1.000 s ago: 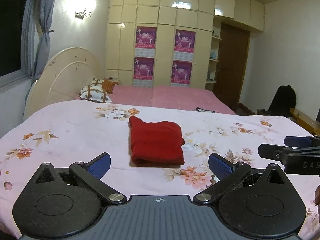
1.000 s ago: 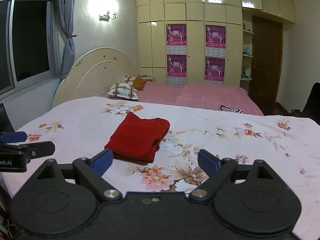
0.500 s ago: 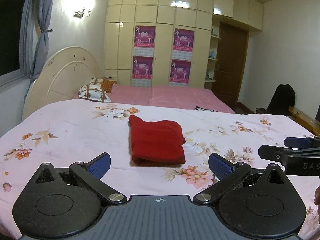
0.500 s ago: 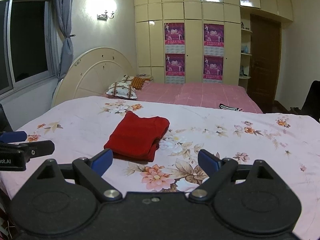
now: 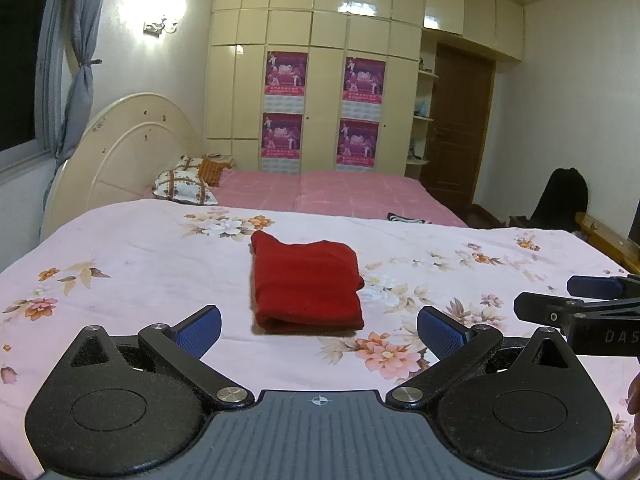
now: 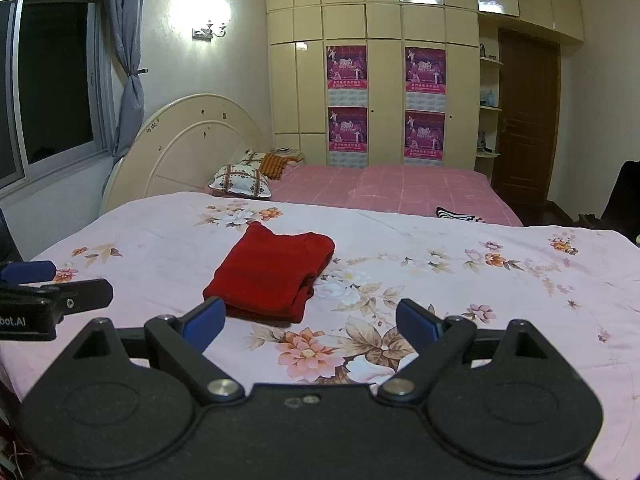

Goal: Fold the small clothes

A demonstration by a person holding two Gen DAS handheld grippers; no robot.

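Observation:
A red garment (image 5: 306, 282) lies folded into a neat rectangle on the pink floral bedspread (image 5: 140, 264). In the left wrist view it sits just beyond my left gripper (image 5: 320, 332), which stands open with nothing between its blue pads. In the right wrist view the same red garment (image 6: 272, 274) lies ahead and to the left of my right gripper (image 6: 312, 322), also open and empty. Neither gripper touches the cloth. Each view catches the other gripper's finger at its edge: the right one (image 5: 580, 304) and the left one (image 6: 48, 288).
A second bed with a pink sheet (image 5: 340, 194) and pillows (image 5: 184, 186) lies behind, against a cream headboard (image 5: 120, 160). A wardrobe with posters (image 5: 320, 120) and a brown door (image 5: 460, 140) fill the back wall. A small striped item (image 6: 456, 214) lies on the pink bed.

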